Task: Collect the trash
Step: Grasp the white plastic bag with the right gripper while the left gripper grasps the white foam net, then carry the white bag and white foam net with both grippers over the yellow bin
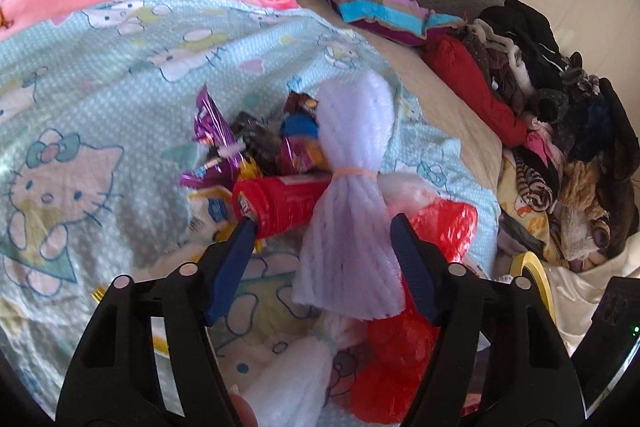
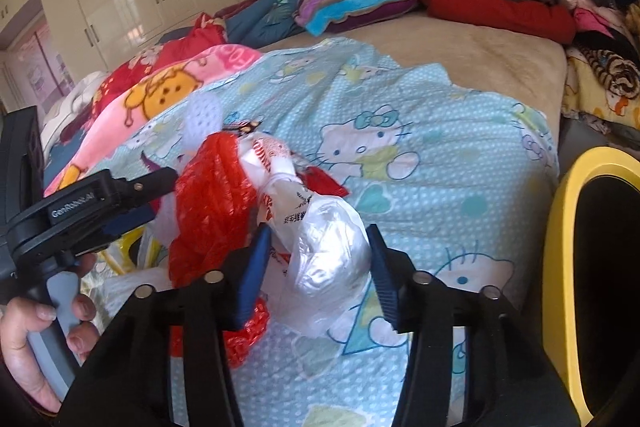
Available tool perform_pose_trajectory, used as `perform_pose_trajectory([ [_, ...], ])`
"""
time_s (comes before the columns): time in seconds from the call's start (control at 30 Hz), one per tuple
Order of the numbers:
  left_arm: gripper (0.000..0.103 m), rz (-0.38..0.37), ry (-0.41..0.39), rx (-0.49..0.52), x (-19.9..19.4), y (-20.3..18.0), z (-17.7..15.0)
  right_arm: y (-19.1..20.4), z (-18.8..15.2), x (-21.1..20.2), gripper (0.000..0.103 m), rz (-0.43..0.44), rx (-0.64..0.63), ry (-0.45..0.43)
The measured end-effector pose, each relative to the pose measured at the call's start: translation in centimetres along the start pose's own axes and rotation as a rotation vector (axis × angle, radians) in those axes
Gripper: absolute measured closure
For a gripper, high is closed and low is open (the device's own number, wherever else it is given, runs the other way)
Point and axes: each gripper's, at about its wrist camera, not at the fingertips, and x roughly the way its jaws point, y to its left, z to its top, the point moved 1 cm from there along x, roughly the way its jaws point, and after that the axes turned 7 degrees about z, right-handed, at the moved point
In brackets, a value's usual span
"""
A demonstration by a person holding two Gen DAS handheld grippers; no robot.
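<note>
Left hand-held gripper [image 1: 322, 227]: released, jaws straddling pale yarn bundle [image 1: 352, 187]; red tube [image 1: 280, 203] at 9 o'clock being avoided.
Right hand-held gripper [image 2: 318, 259]: released, being centred around clear plastic bag [image 2: 328, 251].

Left claw [image 1: 322, 227] angled down, jaws apart; right claw [image 2: 318, 235] likewise; hand [image 2: 36, 331] grips handle.

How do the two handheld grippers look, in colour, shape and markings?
Both the left gripper and the right gripper have black plastic arms with cut-out slots, silver round pins, and dark blue ribbed fingers. From the right wrist view, the left gripper's black body bears white lettering, and its handle is light grey. No cables or sleeves show.
</note>
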Motion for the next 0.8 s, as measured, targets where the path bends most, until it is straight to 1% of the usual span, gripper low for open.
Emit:
perform_pose_trajectory([
  [0.07, 0.044, -0.018, 0.010, -0.002, 0.0, -0.2, -0.2, 0.2, -0.1, -0.1, 0.065, 0.009, -0.004, 0.002],
  [0.2, 0.052, -0.042, 0.039, -0.009, 0.2, -0.5, -0.7, -0.1, -0.2, -0.7, 0.066, 0.005, 0.011, -0.011],
  [0.4, 0.053, -0.049, 0.064, -0.034, -0.5, -0.5, -2.1, -0.5, -0.4, -1.8, 0.066, 0.002, 0.026, -0.033],
  [0.47, 0.053, -0.050, 0.072, -0.015, -0.5, -0.8, -2.6, -0.5, -0.4, -2.0, 0.066, 0.000, 0.028, -0.036],
  [0.5, 0.055, -0.050, 0.076, -0.004, -0.3, -1.0, -2.8, -0.5, -0.5, -2.2, 0.066, -0.001, 0.028, -0.039],
  [0.53, 0.062, -0.049, 0.079, 0.002, -0.2, -1.0, -2.9, -0.4, -0.5, -2.3, 0.066, -0.003, 0.028, -0.042],
  [0.57, 0.066, -0.047, 0.081, 0.003, -0.1, -1.1, -3.0, -0.5, -0.5, -2.4, 0.066, -0.004, 0.028, -0.044],
  [0.6, 0.077, -0.050, 0.078, 0.002, -0.1, -1.1, -2.9, -0.5, -0.6, -2.6, 0.066, -0.006, 0.027, -0.046],
  [0.7, 0.084, -0.050, 0.057, 0.008, -0.5, -1.1, -2.7, -0.5, -0.6, -3.1, 0.066, -0.013, 0.023, -0.054],
  [0.8, 0.087, -0.063, 0.025, 0.034, -1.5, -1.4, -2.5, -0.4, -0.7, -3.6, 0.067, -0.019, 0.016, -0.063],
])
